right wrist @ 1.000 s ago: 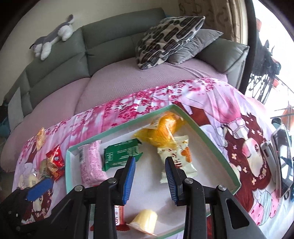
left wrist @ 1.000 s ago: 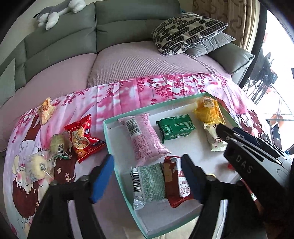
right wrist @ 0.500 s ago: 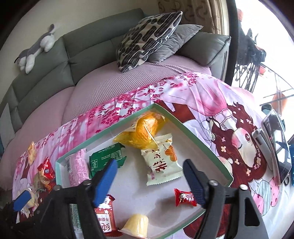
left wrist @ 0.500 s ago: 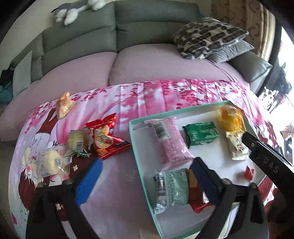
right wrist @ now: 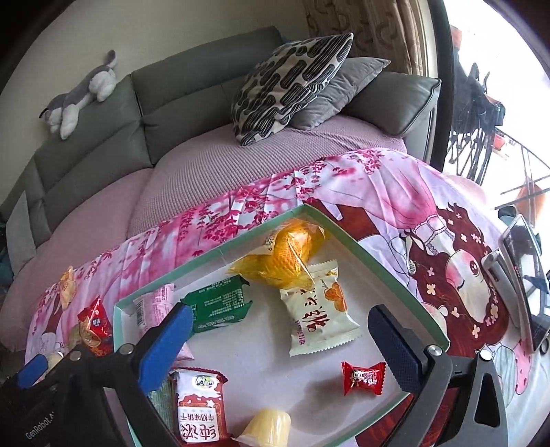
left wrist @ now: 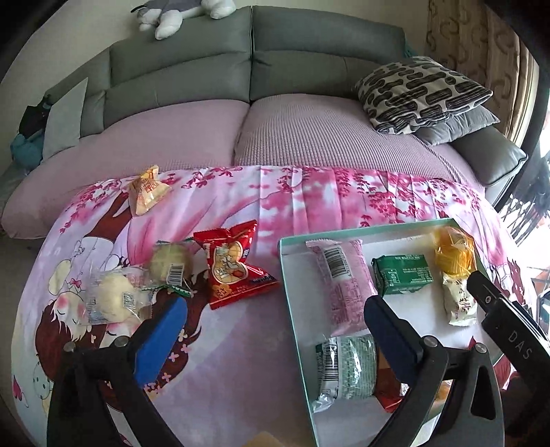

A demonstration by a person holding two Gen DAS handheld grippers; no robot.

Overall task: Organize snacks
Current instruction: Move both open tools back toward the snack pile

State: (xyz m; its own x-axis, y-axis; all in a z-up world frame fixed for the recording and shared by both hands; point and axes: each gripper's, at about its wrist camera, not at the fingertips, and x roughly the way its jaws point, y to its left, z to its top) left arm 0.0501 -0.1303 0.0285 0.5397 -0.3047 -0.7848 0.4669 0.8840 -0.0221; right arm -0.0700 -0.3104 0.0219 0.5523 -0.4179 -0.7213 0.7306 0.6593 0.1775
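A white tray with a green rim (left wrist: 288,302) (right wrist: 388,275) lies on the pink cloth. It holds a pink packet (left wrist: 343,282), a green packet (left wrist: 402,274) (right wrist: 216,302), a yellow bag (right wrist: 285,254), a cream packet (right wrist: 316,316), a small red candy (right wrist: 362,376), a red-and-white biscuit packet (right wrist: 199,405) and a jelly cup (right wrist: 268,426). Left of the tray lie a red packet (left wrist: 230,264), two pale cakes (left wrist: 113,299) and an orange packet (left wrist: 146,189). My left gripper (left wrist: 275,340) is open and empty above the tray's left rim. My right gripper (right wrist: 278,347) is open and empty above the tray.
A grey sofa with a purple cover (left wrist: 309,130) stands behind the cloth. Patterned and grey cushions (right wrist: 292,82) lie at its right end, a plush toy (left wrist: 178,10) on its back. A phone on a stand (right wrist: 522,275) sits at the far right.
My right gripper opened wide and let the small red candy drop into the tray. My left gripper swung left, bringing the loose snacks on the cloth further into view.
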